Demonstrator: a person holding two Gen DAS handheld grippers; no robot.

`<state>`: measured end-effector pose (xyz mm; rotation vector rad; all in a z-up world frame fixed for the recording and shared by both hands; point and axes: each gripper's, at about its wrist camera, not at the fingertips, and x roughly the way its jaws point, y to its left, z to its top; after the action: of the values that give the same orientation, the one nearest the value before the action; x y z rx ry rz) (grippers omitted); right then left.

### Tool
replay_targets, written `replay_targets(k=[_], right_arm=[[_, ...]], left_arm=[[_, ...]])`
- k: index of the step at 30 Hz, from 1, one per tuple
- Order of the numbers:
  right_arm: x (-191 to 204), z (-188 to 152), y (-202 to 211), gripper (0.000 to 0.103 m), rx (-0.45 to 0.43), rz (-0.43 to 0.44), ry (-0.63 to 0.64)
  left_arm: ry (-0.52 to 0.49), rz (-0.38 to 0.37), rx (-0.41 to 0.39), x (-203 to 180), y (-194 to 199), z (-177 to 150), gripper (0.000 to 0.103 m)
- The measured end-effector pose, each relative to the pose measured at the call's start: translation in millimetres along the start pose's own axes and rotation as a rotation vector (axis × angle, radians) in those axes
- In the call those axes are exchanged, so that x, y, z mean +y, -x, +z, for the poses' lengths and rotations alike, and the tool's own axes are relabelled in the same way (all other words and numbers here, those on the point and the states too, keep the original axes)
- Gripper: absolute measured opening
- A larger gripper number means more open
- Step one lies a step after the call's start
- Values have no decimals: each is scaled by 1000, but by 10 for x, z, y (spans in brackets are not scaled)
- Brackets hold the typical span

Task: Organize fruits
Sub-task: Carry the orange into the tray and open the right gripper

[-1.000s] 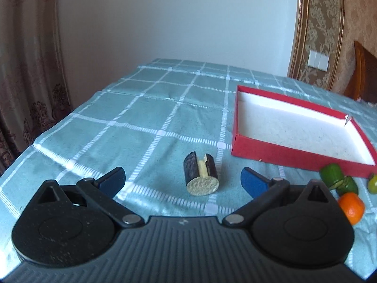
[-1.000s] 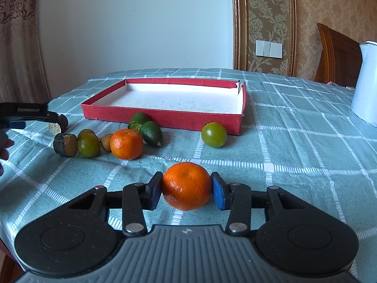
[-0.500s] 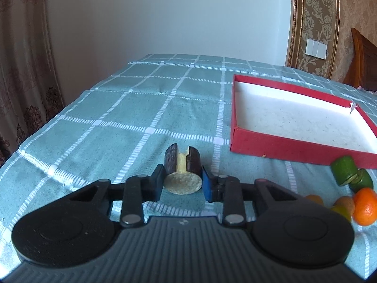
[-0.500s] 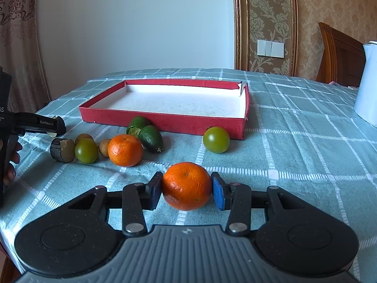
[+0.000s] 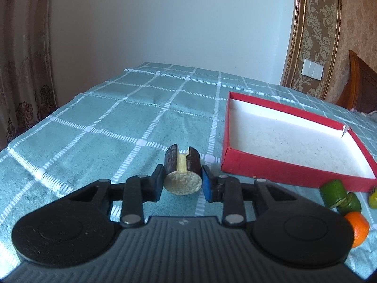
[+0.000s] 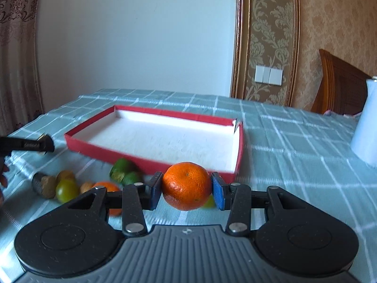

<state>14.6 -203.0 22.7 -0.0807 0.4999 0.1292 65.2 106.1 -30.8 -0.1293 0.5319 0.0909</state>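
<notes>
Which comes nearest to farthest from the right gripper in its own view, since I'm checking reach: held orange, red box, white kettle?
1. Orange: clamped in the right gripper.
2. Red box: just beyond, slightly left.
3. White kettle: far right edge of the table.

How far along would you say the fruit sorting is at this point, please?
Nothing is done yet: the red box holds no fruit. In hand: the right claw grips an orange lifted near the box, and the left claw grips a brown fruit piece. Left: the loose fruit in front of the box.
</notes>
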Motion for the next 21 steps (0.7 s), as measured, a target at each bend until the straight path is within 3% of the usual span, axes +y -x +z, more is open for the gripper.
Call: replay_targets(k=[13, 21], right_arm=[[-139, 416, -1204, 43, 91, -52, -7], [-111, 451, -1502, 43, 148, -73, 18]], left_arm=[[62, -52, 29, 112, -55, -2, 30], [60, -79, 27, 118, -64, 0, 30]])
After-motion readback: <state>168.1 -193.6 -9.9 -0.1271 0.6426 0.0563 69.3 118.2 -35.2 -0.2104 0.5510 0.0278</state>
